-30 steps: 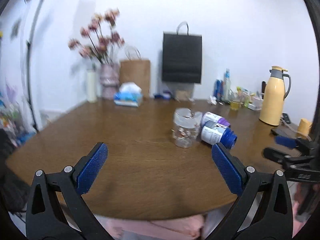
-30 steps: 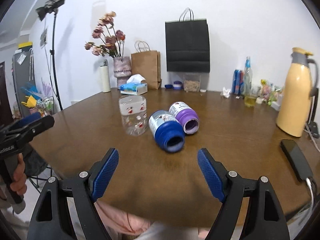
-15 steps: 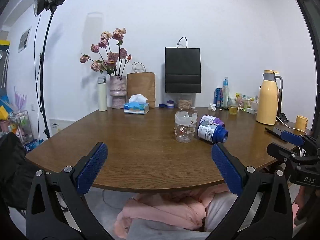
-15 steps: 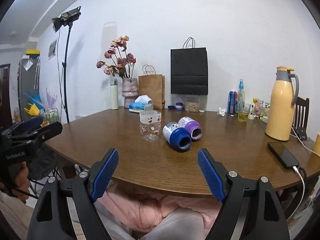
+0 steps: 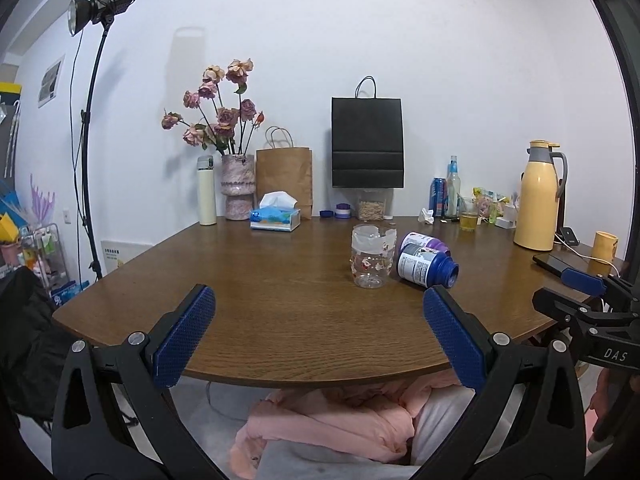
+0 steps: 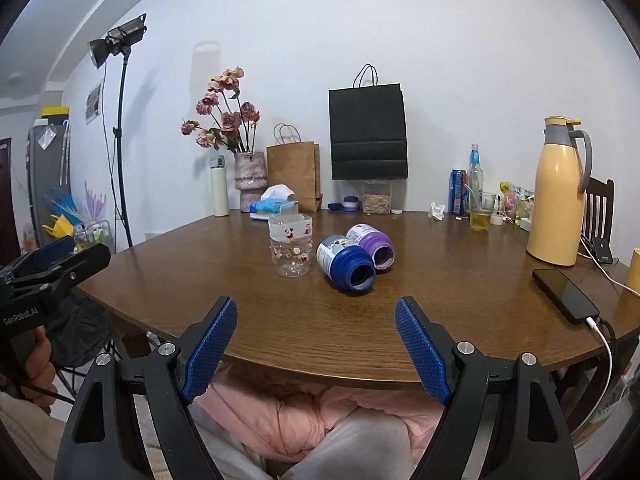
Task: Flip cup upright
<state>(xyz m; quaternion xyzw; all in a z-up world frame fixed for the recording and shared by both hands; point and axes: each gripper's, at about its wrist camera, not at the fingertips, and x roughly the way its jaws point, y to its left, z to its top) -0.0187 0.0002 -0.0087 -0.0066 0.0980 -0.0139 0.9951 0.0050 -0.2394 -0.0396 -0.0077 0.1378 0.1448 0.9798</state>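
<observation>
A clear cup with cartoon prints [image 5: 372, 257] [image 6: 291, 246] stands on the round wooden table [image 5: 280, 300] [image 6: 440, 300]. Beside it a blue cup [image 5: 426, 265] [image 6: 346, 263] and a purple cup [image 5: 424, 241] [image 6: 371, 243] lie on their sides, mouths toward the front right. My left gripper [image 5: 318, 334] is open and empty, held off the table's near edge. My right gripper [image 6: 316, 344] is open and empty, also off the near edge. The right gripper also shows at the right in the left wrist view [image 5: 580, 296], the left gripper at the left in the right wrist view [image 6: 52, 264].
At the table's back stand a flower vase [image 5: 239, 186], a tissue box [image 5: 275, 218], a brown bag [image 5: 285, 176] and a black bag [image 5: 367, 148]. A yellow thermos [image 6: 557, 192] and a charging phone [image 6: 566, 295] are at the right. Pink clothing [image 5: 340, 420] lies below.
Both grippers have pulled back and lowered from over the table to beyond its near edge. The cups look farther away and have not moved. Both grippers stay open.
</observation>
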